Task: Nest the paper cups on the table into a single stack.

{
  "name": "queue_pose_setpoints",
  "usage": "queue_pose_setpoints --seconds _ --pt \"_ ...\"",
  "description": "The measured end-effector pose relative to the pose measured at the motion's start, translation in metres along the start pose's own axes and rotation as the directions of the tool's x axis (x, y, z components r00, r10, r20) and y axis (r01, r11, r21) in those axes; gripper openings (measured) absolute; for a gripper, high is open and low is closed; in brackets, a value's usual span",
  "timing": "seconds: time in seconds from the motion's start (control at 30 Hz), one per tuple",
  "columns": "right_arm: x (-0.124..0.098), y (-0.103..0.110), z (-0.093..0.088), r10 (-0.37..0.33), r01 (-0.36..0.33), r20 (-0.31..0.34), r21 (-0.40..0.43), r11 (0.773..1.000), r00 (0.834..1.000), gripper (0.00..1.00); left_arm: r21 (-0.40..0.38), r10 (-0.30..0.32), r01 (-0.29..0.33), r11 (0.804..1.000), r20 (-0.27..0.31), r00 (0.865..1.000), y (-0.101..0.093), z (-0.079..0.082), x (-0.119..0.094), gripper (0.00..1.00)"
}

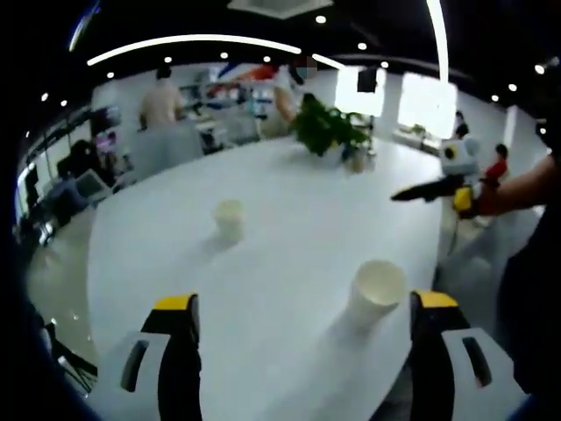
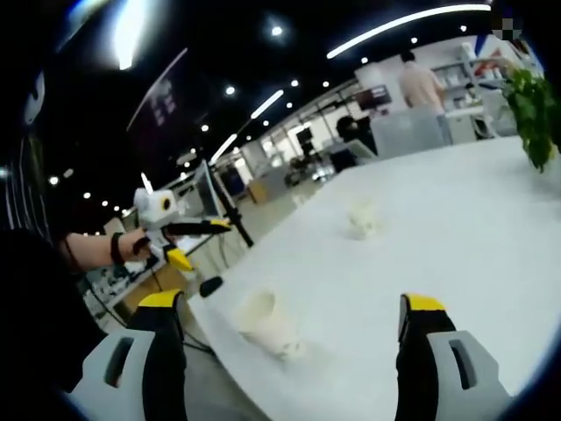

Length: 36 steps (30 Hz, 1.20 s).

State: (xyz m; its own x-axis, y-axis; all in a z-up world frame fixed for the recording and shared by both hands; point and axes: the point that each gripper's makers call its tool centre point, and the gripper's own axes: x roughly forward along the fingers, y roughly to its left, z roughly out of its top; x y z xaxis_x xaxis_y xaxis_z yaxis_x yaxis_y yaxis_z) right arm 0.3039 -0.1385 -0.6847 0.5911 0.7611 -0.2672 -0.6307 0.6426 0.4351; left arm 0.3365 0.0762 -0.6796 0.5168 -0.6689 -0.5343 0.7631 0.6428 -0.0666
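Nearest my left gripper (image 1: 302, 351), a paper cup (image 1: 375, 294) stands upright on the white table (image 1: 289, 219), just ahead of the right-hand jaw; jaws are spread wide, nothing between them. A second cup (image 1: 230, 218) stands farther out, well apart from the first. My right gripper (image 2: 294, 351) is likewise wide open and empty, with the near cup (image 2: 267, 323) between its jaws' lines. A potted plant (image 1: 326, 130) sits at the table's far side.

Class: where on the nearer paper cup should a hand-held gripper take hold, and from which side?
Probably across the side wall of the nearer cup, jaws coming level from the table edge: it stands upright, mouth open, with bare surface around it.
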Motion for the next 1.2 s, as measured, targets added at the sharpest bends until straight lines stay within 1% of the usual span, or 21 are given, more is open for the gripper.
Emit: queue_pose_setpoints --seconds 0.07,0.1,0.17,0.3,0.33,0.43,0.47,0.53,0.57,0.63,0.73,0.83,0.93,1.07,1.2 --pt "0.003 -0.003 0.003 -0.002 0.002 -0.002 -0.009 1.0 1.0 1.0 0.0 0.003 -0.003 1.0 -0.002 1.0 0.0 -0.001 0.0 1.0" --pt "0.005 -0.006 0.009 -0.01 0.011 0.009 -0.037 0.999 1.0 1.0 0.0 0.003 -0.003 1.0 -0.004 1.0 0.0 -0.001 0.0 1.0" --pt "0.009 -0.011 0.012 -0.015 0.015 0.001 -0.048 0.999 1.0 1.0 0.004 0.003 -0.003 1.0 -0.002 1.0 -0.002 -0.001 0.001 1.0" --pt "0.024 -0.03 0.023 -0.035 0.033 -0.015 -0.109 0.993 0.999 1.0 0.014 0.005 -0.004 1.0 -0.005 1.0 -0.002 -0.002 0.004 1.0" --pt "0.026 -0.032 0.024 -0.036 0.034 -0.016 -0.114 0.993 0.999 0.99 0.012 0.004 -0.004 1.0 -0.003 1.0 -0.002 -0.002 0.005 1.0" --pt "0.04 -0.049 0.03 -0.051 0.049 -0.012 -0.124 0.991 0.999 0.99 0.02 0.013 -0.013 1.0 -0.003 1.0 -0.001 -0.002 0.008 0.99" --pt "0.043 -0.054 0.031 -0.06 0.057 -0.018 -0.139 0.989 0.998 0.98 0.019 0.014 -0.014 1.0 -0.002 1.0 -0.001 -0.002 0.009 0.99" --pt "0.05 -0.064 0.034 -0.076 0.071 -0.023 -0.169 0.983 0.997 0.96 0.001 0.012 -0.013 1.0 0.02 1.0 -0.002 0.003 0.011 1.0" --pt "0.054 -0.07 0.035 -0.083 0.076 -0.033 -0.174 0.982 0.996 0.95 -0.003 0.014 -0.014 1.0 0.021 1.0 -0.002 0.004 0.013 1.0" --pt "0.061 -0.078 0.038 -0.086 0.079 -0.031 -0.176 0.981 0.996 0.95 0.005 0.018 -0.018 1.0 0.018 1.0 -0.002 0.004 0.015 1.0" --pt "0.069 -0.086 0.04 -0.086 0.076 -0.045 -0.18 0.981 0.995 0.94 0.007 0.015 -0.015 1.0 0.0 1.0 -0.003 0.002 0.018 0.99" --pt "0.075 -0.089 0.044 -0.079 0.069 -0.045 -0.183 0.981 0.996 0.95 0.015 0.021 -0.021 1.0 0.0 1.0 -0.002 0.002 0.018 0.99" --pt "0.083 -0.095 0.048 -0.086 0.072 -0.056 -0.215 0.974 0.995 0.94 -0.006 0.025 -0.025 1.0 0.015 1.0 0.0 0.003 0.018 0.99" --pt "0.098 -0.098 0.047 -0.069 0.042 -0.094 -0.259 0.965 0.993 0.94 -0.012 0.028 -0.028 1.0 0.012 1.0 0.001 0.001 0.02 0.98" --pt "0.109 -0.101 0.047 -0.059 0.027 -0.112 -0.27 0.962 0.992 0.92 -0.003 0.027 -0.027 1.0 -0.005 1.0 0.001 -0.004 0.023 0.97"
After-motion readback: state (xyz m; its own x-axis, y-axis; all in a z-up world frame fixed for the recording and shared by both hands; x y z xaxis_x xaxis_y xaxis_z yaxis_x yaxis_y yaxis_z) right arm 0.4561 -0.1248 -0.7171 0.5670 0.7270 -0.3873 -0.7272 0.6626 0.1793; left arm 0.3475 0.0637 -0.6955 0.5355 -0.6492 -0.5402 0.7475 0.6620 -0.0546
